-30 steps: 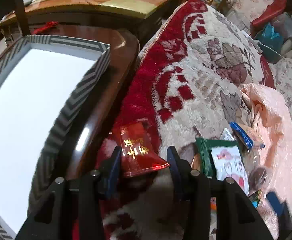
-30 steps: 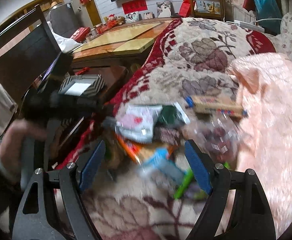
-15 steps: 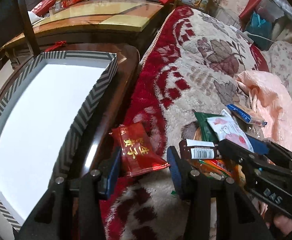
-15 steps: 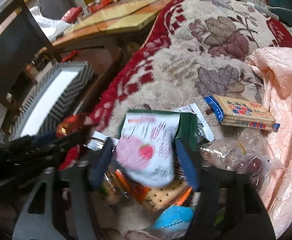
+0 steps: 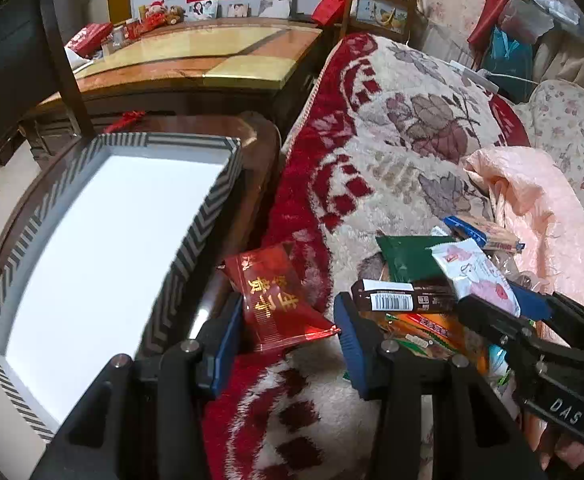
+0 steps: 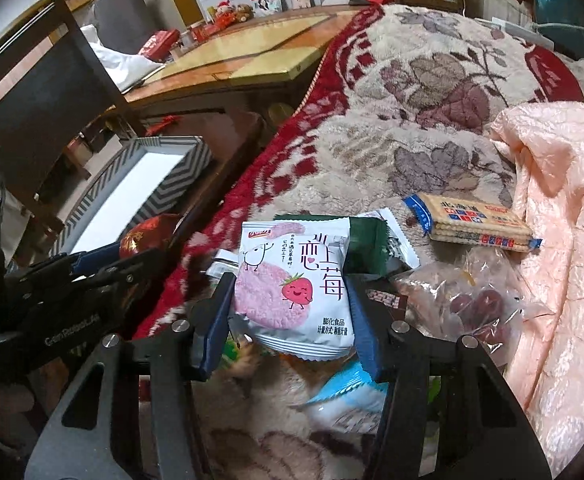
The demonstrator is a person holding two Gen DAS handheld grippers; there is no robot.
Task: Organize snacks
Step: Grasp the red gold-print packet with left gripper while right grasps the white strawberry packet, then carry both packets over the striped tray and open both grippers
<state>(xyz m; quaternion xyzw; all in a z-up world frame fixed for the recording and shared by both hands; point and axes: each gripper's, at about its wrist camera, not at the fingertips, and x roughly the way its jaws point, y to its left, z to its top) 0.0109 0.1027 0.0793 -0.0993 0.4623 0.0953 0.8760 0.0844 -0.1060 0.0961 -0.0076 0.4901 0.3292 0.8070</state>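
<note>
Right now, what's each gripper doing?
Left gripper: closed on the red snack packet.
Right gripper: closed on the strawberry snack bag.

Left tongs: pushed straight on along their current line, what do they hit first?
Likely the red-patterned plush blanket beyond the red snack packet that the left tongs hold; depth is unclear.

One striped tray (image 5: 196, 236) on wooden side table beside blanket (image 5: 392, 148). Right of tray, on blanket: one red packet (image 5: 276, 300), one white strawberry packet (image 6: 296, 284), one green packet (image 5: 408, 258), one cracker pack (image 6: 476, 220), one brown barcoded bar (image 5: 400, 296), one clear bag of sweets (image 6: 464, 300). Two grippers (image 5: 286, 340) (image 6: 288, 320).
</note>
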